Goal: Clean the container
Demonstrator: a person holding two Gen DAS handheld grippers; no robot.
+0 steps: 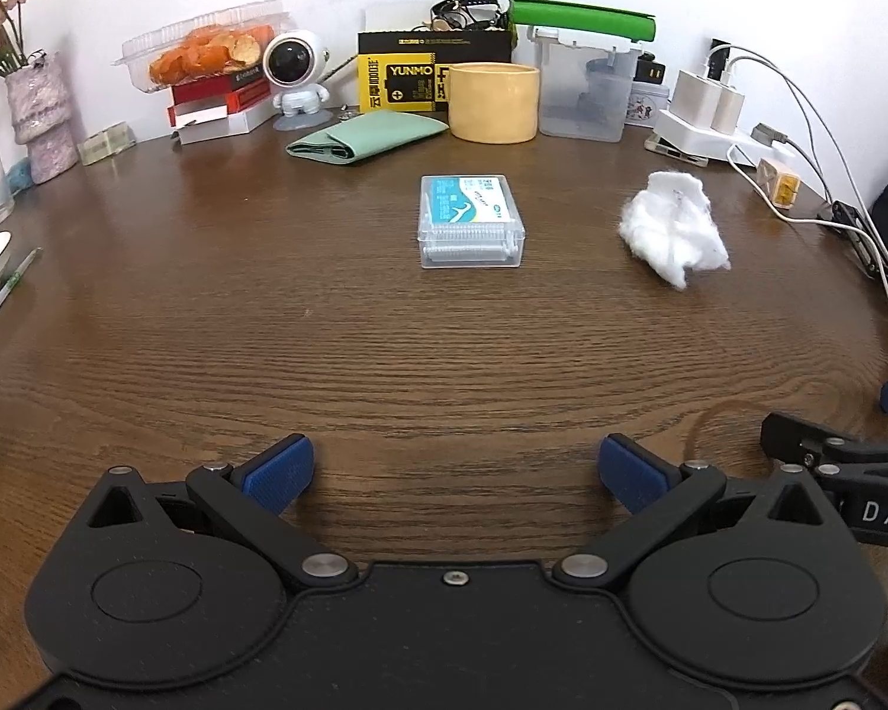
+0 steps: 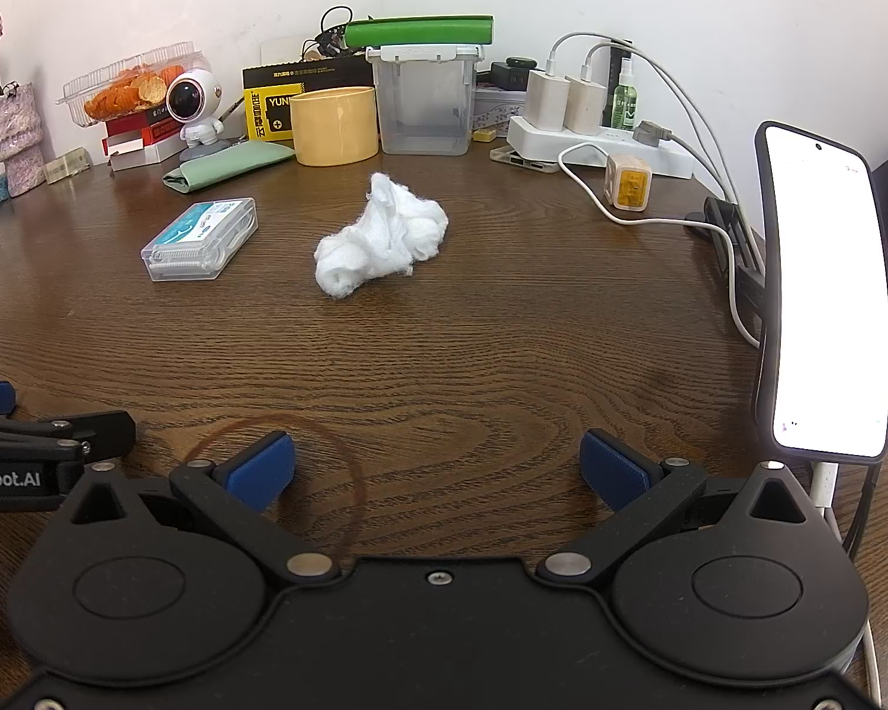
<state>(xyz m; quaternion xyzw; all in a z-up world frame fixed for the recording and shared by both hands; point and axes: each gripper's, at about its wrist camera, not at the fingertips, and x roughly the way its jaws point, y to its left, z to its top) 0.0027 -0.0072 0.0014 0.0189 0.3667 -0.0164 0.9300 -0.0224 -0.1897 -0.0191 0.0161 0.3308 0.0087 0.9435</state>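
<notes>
A small clear plastic box (image 1: 471, 221) with a blue and white label lies flat on the brown table, straight ahead of my left gripper (image 1: 456, 473), which is open and empty near the front edge. The box also shows in the right wrist view (image 2: 201, 248), to the left. A crumpled white wipe (image 2: 382, 236) lies straight ahead of my right gripper (image 2: 438, 464), which is open and empty. The wipe also shows in the left wrist view (image 1: 672, 231), right of the box. Both grippers are well short of both things.
At the back stand a yellow cup (image 2: 334, 125), a clear lidded bin (image 2: 426, 100), a green cloth (image 1: 367, 139), a toy astronaut (image 1: 296, 80) and a power strip with chargers (image 2: 568, 124). A lit phone (image 2: 826, 296) stands at the right with cables behind it.
</notes>
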